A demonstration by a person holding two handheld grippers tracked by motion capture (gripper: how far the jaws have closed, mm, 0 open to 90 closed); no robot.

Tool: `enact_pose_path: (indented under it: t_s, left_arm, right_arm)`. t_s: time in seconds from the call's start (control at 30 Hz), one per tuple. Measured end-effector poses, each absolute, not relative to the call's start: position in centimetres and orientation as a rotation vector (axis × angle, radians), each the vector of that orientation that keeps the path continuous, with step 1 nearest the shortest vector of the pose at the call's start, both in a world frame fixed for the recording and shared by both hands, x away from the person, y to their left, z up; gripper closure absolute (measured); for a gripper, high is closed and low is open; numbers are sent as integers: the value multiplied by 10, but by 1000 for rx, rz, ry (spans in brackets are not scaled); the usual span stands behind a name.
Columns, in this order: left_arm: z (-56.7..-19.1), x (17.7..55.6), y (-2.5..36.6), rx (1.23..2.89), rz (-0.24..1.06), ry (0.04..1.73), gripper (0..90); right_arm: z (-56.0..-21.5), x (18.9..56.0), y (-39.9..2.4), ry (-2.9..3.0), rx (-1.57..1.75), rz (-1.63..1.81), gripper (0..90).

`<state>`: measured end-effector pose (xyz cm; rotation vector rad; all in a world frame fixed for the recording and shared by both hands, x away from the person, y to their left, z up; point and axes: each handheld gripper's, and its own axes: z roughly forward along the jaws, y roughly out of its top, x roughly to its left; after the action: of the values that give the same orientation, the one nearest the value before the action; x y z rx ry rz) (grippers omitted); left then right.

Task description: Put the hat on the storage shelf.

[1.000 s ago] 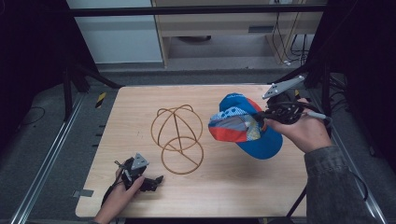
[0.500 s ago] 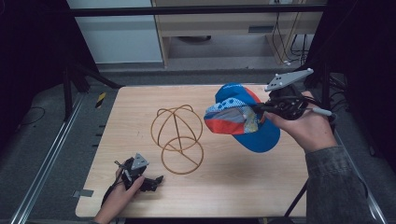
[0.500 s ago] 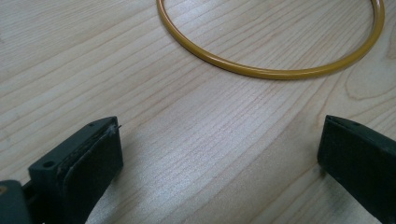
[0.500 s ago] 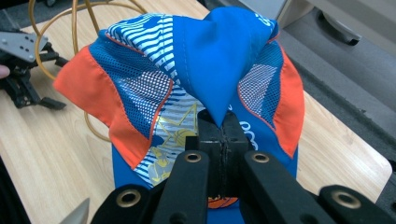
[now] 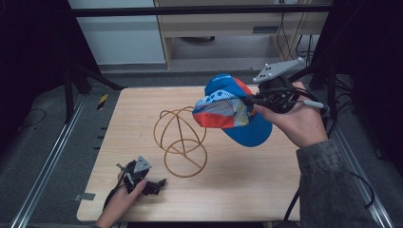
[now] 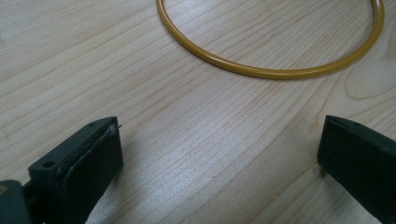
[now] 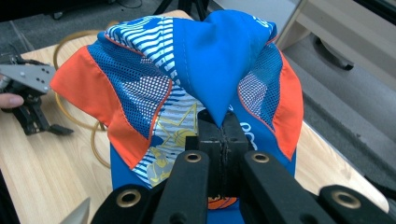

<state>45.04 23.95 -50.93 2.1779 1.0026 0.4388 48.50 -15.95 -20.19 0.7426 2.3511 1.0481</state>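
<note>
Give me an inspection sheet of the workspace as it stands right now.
Surface: wooden table, bare wood around the items.
Job's things: blue-and-orange cap held up off the table; wire hat stand standing mid-table, nothing on it.
Clutter: nothing seen.
Grippers: right gripper shut on the cap's fabric; left gripper resting near the table's front left edge, jaws open, nothing between them.
Cables: one trails from the right gripper past the table's right edge.
Surroundings: dark floor, metal rails at left, shelf unit behind.

wire frame (image 5: 183,142) partly behind cap (image 5: 233,111)
</note>
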Motion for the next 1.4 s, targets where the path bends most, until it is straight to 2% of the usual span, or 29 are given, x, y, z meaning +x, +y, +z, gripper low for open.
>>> enact_pose_path:
  t_s: [0.43,1.4]
  left_arm:
    - [-509,450,239,2176,441,1003,0]
    - [-509,451,239,2176,440,1003,0]
  right_arm:
    - [-184,494,-116,2375,636,1056,900]
    - [-197,525,-41,2480,541,1021,900]
